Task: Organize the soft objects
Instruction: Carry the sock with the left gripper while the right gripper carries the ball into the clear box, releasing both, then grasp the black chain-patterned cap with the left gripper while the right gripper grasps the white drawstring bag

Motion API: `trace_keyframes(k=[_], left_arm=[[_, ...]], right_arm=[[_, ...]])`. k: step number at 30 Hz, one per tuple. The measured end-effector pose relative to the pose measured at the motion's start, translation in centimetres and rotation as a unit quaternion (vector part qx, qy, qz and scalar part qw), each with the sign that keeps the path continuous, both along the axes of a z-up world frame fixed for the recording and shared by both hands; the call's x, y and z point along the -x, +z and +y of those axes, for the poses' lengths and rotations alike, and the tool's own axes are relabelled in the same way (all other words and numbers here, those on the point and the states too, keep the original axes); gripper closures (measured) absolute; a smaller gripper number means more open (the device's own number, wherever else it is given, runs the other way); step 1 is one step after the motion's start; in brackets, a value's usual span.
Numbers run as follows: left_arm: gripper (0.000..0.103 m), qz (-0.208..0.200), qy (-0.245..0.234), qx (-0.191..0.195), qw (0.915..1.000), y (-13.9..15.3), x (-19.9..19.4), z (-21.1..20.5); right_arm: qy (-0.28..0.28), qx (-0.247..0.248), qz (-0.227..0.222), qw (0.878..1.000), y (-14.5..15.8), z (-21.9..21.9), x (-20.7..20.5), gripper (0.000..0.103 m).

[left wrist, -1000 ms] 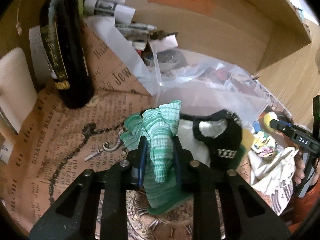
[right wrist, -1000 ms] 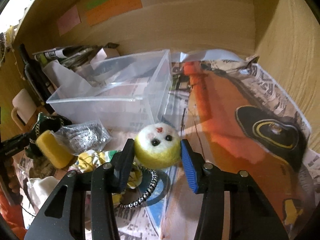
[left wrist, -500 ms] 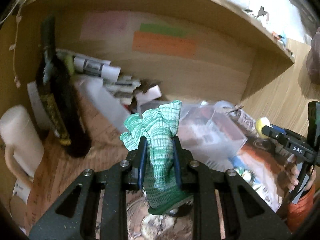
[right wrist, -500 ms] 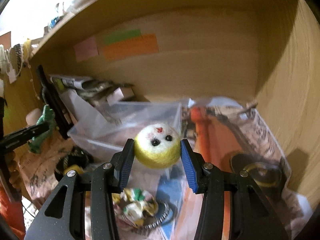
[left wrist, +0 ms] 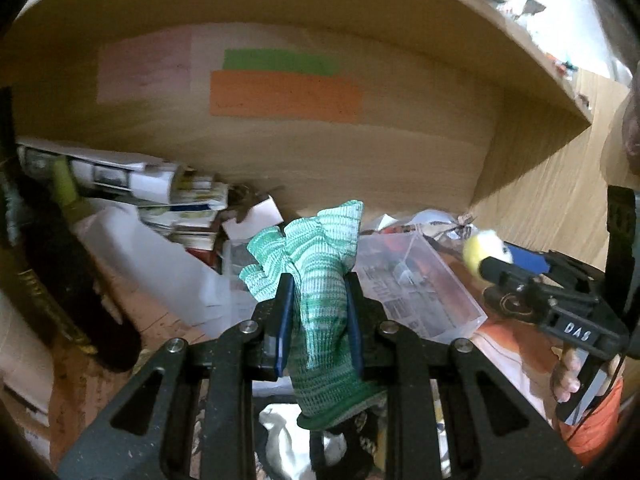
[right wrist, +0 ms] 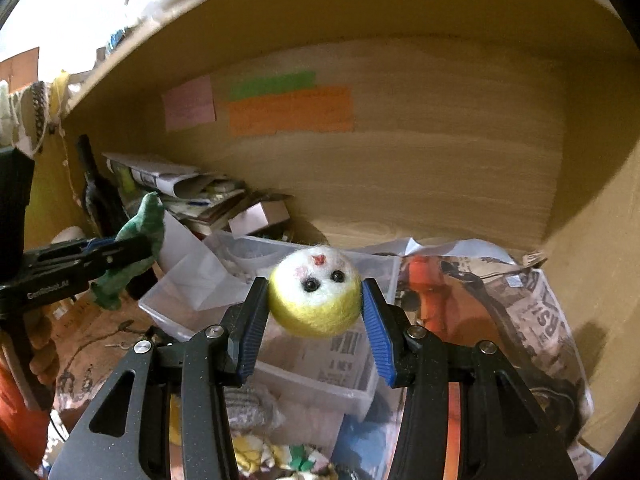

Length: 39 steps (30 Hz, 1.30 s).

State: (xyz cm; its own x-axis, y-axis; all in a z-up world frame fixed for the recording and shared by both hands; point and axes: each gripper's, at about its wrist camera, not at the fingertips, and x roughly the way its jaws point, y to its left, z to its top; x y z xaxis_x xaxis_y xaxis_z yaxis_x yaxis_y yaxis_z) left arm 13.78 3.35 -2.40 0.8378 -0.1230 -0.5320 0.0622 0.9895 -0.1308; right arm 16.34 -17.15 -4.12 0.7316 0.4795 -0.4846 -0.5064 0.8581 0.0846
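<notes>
My left gripper (left wrist: pixel 318 286) is shut on a green striped knit glove (left wrist: pixel 320 256) and holds it in the air in front of the clear plastic bin (left wrist: pixel 420 280). My right gripper (right wrist: pixel 314 300) is shut on a yellow and white felt ball with a face (right wrist: pixel 314 294), held above the same bin (right wrist: pixel 312 372). The right gripper with the ball (left wrist: pixel 484 252) shows at the right of the left wrist view. The left gripper with the glove (right wrist: pixel 136 240) shows at the left of the right wrist view. More soft items, white, black and grey, lie low below both grippers.
A dark bottle (left wrist: pixel 52 280) stands at the left. Stacked papers and magazines (left wrist: pixel 160 196) lie against the wooden back wall (left wrist: pixel 360 160) under the shelf (left wrist: pixel 440 28). Printed newspaper (right wrist: pixel 520 320) covers the surface at the right. White paper (right wrist: pixel 192 268) leans beside the bin.
Both grippers have risen from the pile on the table, each still holding its item. The views now look up at the back wall and shelf, with the bin below.
</notes>
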Motion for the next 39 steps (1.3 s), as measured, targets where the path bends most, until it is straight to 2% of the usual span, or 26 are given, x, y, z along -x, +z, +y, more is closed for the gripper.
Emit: trace_keyframes(k=[8, 14, 21, 24, 25, 28, 32, 39], left_arm=[[0.079, 0.061, -0.017, -0.004, 0.998, -2.4, -4.9, -1.2], [0.079, 0.122, -0.033, 0.0, 0.992, -4.7, -8.6, -1.2], [0.079, 0.15, -0.033, -0.012, 0.9881, -6.5, -9.6, -1.5], [0.071, 0.155, -0.033, -0.015, 0.9873, -6.7, -9.7, -1.5], [0.065, 0.156, -0.034, -0.011, 0.987, -6.8, -9.8, -1.6], [0.055, 0.143, -0.03, -0.012, 0.9892, -6.2, -9.2, -1.3], [0.049, 0.119, -0.025, -0.018, 0.9925, -4.7, -8.0, -1.2], [0.03, 0.043, -0.017, -0.044, 0.998, -1.2, -3.4, -1.1]], right_arm=[[0.006, 0.037, 0.055, 0.998, -2.7, 1.7, -3.6, 0.06], [0.016, 0.069, 0.088, 0.994, -4.6, 3.0, -5.3, 0.06], [0.024, 0.086, 0.101, 0.991, -5.7, 4.0, -5.8, 0.06], [0.027, 0.087, 0.102, 0.991, -5.8, 4.1, -5.6, 0.059], [0.028, 0.088, 0.103, 0.99, -5.8, 4.1, -5.8, 0.059], [0.028, 0.087, 0.101, 0.991, -5.6, 4.1, -5.7, 0.054], [0.023, 0.076, 0.088, 0.993, -4.7, 3.7, -4.8, 0.045], [0.016, 0.042, 0.039, 0.998, -1.5, 1.8, -1.8, 0.024]])
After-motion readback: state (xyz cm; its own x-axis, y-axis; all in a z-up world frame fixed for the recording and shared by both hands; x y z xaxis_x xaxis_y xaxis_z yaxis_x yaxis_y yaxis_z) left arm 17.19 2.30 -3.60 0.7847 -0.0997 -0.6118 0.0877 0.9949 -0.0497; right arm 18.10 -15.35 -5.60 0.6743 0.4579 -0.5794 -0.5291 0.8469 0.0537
